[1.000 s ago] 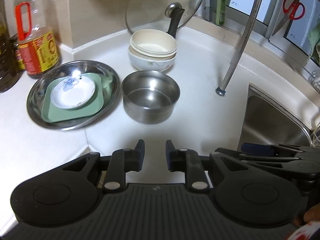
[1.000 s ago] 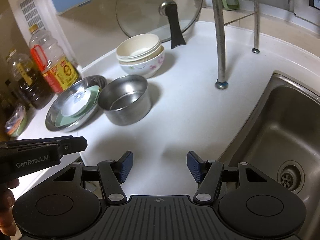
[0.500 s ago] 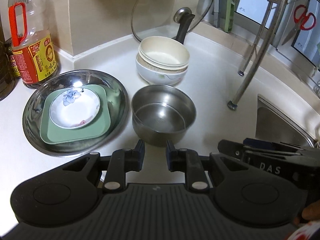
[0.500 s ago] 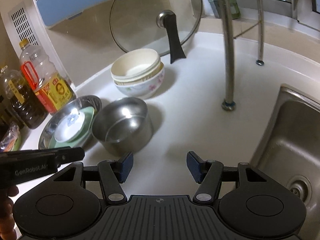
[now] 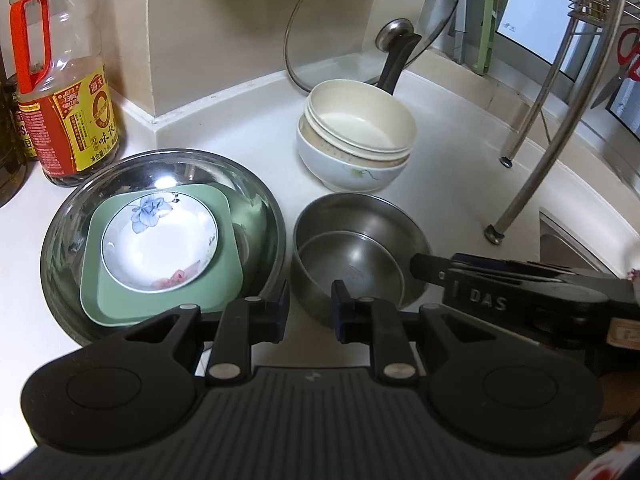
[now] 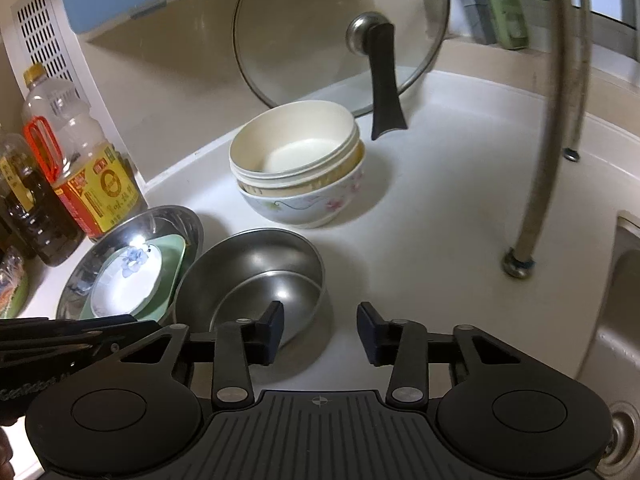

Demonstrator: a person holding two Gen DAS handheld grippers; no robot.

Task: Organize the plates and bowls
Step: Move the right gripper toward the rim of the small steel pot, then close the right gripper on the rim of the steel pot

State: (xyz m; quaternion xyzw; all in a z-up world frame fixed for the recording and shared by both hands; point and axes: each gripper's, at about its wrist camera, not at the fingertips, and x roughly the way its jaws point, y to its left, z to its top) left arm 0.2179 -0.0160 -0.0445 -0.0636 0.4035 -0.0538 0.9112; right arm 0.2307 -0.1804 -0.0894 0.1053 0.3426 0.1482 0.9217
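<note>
A steel bowl point(image 5: 356, 248) point(image 6: 256, 268) stands on the white counter. Left of it a wide steel basin point(image 5: 68, 248) point(image 6: 176, 224) holds a green square plate point(image 5: 228, 268) point(image 6: 174, 256) with a small white flowered dish point(image 5: 160, 244) point(image 6: 128, 280) on it. Behind, cream bowls point(image 5: 360, 120) point(image 6: 292, 148) are stacked in a flowered white bowl point(image 5: 344, 168) point(image 6: 304, 204). My left gripper point(image 5: 309, 312) is open a little, empty, at the steel bowl's near rim. My right gripper point(image 6: 320, 332) is open, empty, its left finger over that bowl's near edge.
A glass lid point(image 5: 360, 28) point(image 6: 340, 28) leans on the back wall. Oil bottles point(image 5: 64, 92) point(image 6: 80, 168) stand at the left. Steel rack legs point(image 5: 532, 160) point(image 6: 548, 140) stand at the right, beside a sink point(image 6: 624, 300).
Both grippers have moved forward toward the steel bowl, which now sits right at their fingertips. The dishes have not moved.
</note>
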